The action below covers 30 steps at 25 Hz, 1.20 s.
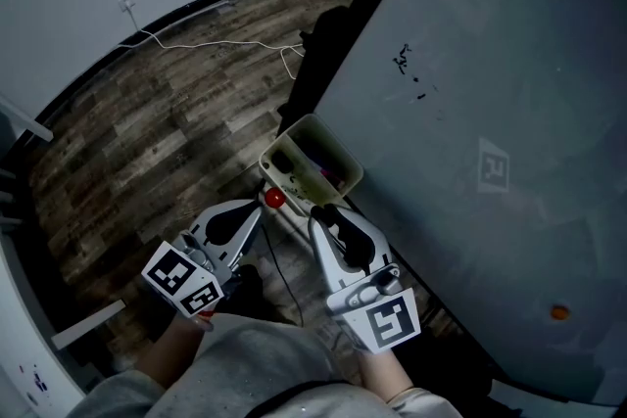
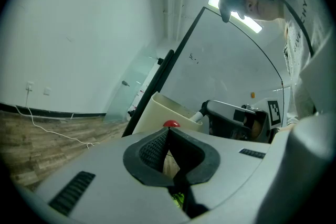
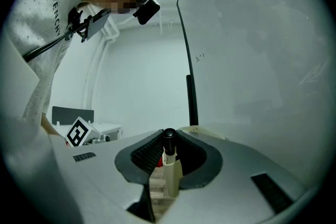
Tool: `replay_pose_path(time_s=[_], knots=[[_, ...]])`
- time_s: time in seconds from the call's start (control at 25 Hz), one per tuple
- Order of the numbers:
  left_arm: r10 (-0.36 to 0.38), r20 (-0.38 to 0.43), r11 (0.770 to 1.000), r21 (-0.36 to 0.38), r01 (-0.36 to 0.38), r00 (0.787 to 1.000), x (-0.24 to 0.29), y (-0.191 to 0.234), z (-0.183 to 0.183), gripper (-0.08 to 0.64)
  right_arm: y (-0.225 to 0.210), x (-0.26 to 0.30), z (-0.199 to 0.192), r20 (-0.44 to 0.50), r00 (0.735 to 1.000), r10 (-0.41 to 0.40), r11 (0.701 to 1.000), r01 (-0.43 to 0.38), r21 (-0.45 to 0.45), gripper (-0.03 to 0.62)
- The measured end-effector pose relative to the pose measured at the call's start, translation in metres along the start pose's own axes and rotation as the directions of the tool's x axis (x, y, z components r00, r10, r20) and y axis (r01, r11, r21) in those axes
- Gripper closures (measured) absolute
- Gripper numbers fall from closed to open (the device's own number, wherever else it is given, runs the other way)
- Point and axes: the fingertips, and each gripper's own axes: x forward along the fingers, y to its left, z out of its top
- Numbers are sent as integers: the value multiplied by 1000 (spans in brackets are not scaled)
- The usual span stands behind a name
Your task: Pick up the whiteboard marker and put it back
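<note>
The whiteboard marker [image 3: 170,176] was held upright between the jaws of the right gripper [image 3: 168,139], which were closed part-way onto its cream barrel, the black cap showing above the pads; in the head view that gripper [image 1: 328,215] was seen at the near rim of the beige holder [image 1: 284,134] fixed by the whiteboard [image 1: 470,113]. The left gripper [image 2: 167,131] was seen with its jaws brought together at the tips and nothing gripped; a red round cap [image 2: 170,124] was seen just beyond them.

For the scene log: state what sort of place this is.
Likely an office or meeting room: a big whiteboard, a beige marker holder at its edge, and wood-pattern flooring below wall sockets.
</note>
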Motion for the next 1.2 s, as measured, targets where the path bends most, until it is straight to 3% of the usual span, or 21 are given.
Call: replay_pose_path(time_s=[1.2], knots=[[10,-2,1000,-8,-10,1000,-4,-11,-8,545,1,-12,-17,-46,999,13,1000,-12,19,508]])
